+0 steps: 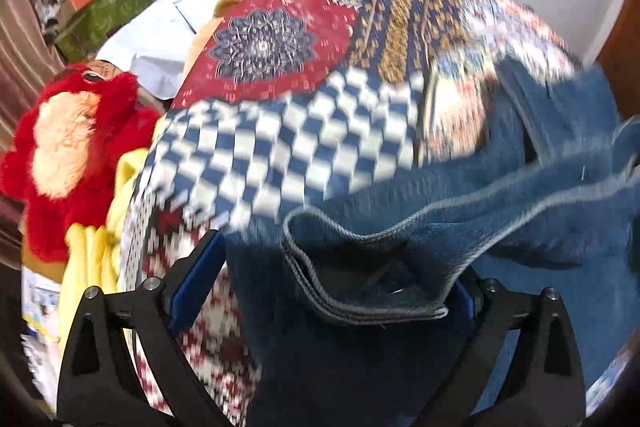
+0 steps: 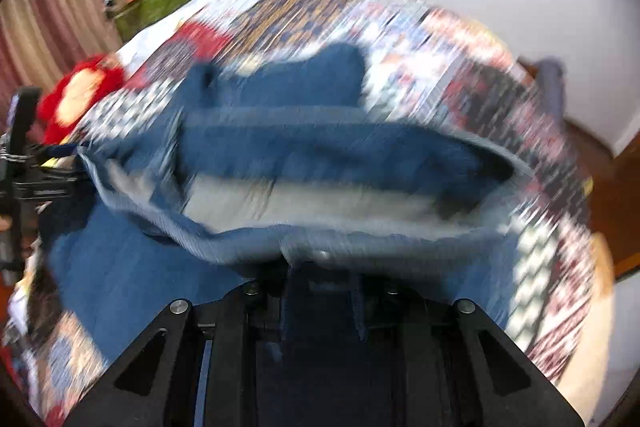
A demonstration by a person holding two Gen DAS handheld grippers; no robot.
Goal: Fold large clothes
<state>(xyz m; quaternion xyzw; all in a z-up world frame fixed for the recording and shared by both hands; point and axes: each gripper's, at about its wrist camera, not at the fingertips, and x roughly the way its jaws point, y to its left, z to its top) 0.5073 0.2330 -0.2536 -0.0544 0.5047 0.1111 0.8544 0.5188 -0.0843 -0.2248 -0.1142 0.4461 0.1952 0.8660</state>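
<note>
Denim jeans (image 2: 320,147) | waistband crosswise, legs toward far wall | bedspread (image 1: 280,59)

the right wrist view is smeared with motion blur, so the bedspread (image 2: 460,39) pattern runs into streaks. the jeans (image 2: 280,147) cover the right gripper (image 2: 320,291) fingertips. in the left wrist view the jeans (image 1: 400,267) hide the left gripper's (image 1: 332,291) right finger, and the frame's edge cuts off the red plush toy (image 1: 72,147).
</note>
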